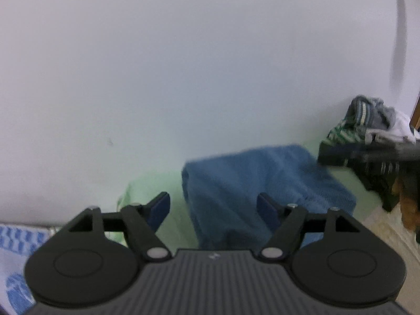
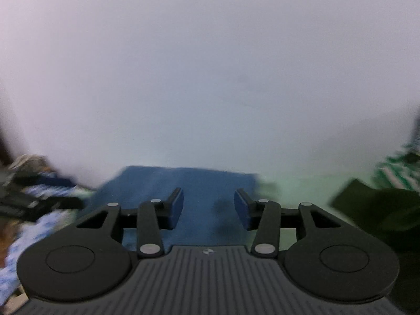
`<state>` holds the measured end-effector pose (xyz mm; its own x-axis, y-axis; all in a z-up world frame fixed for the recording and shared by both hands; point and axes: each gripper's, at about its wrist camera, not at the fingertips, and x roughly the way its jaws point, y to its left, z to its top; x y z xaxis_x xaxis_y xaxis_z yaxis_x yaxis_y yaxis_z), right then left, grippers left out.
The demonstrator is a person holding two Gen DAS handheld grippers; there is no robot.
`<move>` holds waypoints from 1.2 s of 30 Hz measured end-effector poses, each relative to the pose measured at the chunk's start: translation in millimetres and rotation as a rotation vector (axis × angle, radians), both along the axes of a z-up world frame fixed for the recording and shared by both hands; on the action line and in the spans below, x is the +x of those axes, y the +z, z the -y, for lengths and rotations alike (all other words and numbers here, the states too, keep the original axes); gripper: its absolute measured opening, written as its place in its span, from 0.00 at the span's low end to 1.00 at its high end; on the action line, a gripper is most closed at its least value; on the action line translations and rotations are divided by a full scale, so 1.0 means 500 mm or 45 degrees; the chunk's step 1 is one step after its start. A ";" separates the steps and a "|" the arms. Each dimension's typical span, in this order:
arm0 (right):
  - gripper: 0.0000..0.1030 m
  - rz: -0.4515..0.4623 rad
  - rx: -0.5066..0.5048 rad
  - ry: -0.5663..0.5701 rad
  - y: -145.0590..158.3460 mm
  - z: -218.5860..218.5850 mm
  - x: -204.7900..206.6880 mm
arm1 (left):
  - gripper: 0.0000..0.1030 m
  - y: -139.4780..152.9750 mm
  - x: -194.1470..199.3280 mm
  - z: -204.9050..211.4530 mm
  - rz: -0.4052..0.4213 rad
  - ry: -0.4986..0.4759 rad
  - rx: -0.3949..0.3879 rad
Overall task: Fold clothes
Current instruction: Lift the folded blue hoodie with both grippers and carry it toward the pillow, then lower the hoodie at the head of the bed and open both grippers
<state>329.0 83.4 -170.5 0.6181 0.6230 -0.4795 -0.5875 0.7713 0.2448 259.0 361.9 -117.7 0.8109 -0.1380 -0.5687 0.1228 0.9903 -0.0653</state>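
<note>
Both my left gripper [image 1: 213,207] and right gripper [image 2: 208,206] fingers spread, empty; blue garment [image 1: 262,181] lies squared centre-frame, whether folded or awaiting another fold unclear.

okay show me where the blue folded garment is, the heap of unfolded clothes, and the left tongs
blue folded garment [image 1: 262,178]: left wrist view, on its flat top face.
heap of unfolded clothes [image 1: 372,123]: left wrist view, on the grey striped piece on top.
left tongs [image 1: 213,210]: left wrist view, midway between its two blue-padded tips, which stand apart.
</note>
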 end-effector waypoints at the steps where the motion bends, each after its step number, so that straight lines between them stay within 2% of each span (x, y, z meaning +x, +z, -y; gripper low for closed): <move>1: 0.40 0.002 -0.019 0.022 -0.001 -0.015 -0.010 | 0.66 -0.003 0.008 0.001 -0.015 -0.003 -0.041; 3: 0.38 0.016 -0.071 0.059 -0.005 -0.045 -0.031 | 0.61 -0.009 0.027 0.002 -0.051 -0.010 -0.129; 5: 0.36 0.047 -0.147 0.067 -0.016 -0.071 -0.046 | 0.44 -0.032 0.032 0.006 -0.080 0.005 -0.146; 6: 0.36 0.043 -0.171 0.058 -0.022 -0.079 -0.044 | 0.42 -0.044 0.034 0.008 -0.095 0.013 -0.153; 10: 0.33 -0.036 -0.258 0.034 -0.062 -0.079 -0.011 | 0.43 -0.090 0.043 0.017 -0.153 0.045 -0.184; 13: 0.33 -0.031 -0.245 0.047 -0.076 -0.072 0.003 | 0.42 -0.125 0.050 0.024 -0.197 0.069 -0.207; 14: 0.33 -0.021 -0.252 0.046 -0.078 -0.076 0.004 | 0.43 -0.129 0.048 0.032 -0.190 0.069 -0.187; 17: 0.33 -0.005 -0.265 0.040 -0.075 -0.086 0.002 | 0.43 -0.123 0.049 0.037 -0.193 0.055 -0.158; 20: 0.33 -0.046 -0.244 0.032 -0.041 -0.057 -0.012 | 0.42 -0.107 0.041 0.007 -0.201 0.053 -0.218; 23: 0.34 -0.064 -0.112 0.034 -0.023 -0.023 -0.048 | 0.42 -0.093 0.011 -0.014 -0.170 0.060 -0.246; 26: 0.33 -0.048 -0.154 0.036 -0.025 -0.002 -0.093 | 0.42 -0.098 -0.008 -0.006 -0.179 0.051 -0.214; 31: 0.33 -0.081 -0.225 0.012 -0.057 0.003 -0.114 | 0.47 -0.120 -0.022 0.047 -0.180 0.047 -0.048; 34: 0.34 -0.154 -0.168 -0.043 -0.030 0.009 -0.126 | 0.48 -0.119 -0.033 0.060 -0.186 0.069 -0.003; 36: 0.36 -0.171 -0.073 -0.020 -0.004 0.029 -0.159 | 0.52 -0.110 -0.056 0.054 -0.205 0.075 -0.046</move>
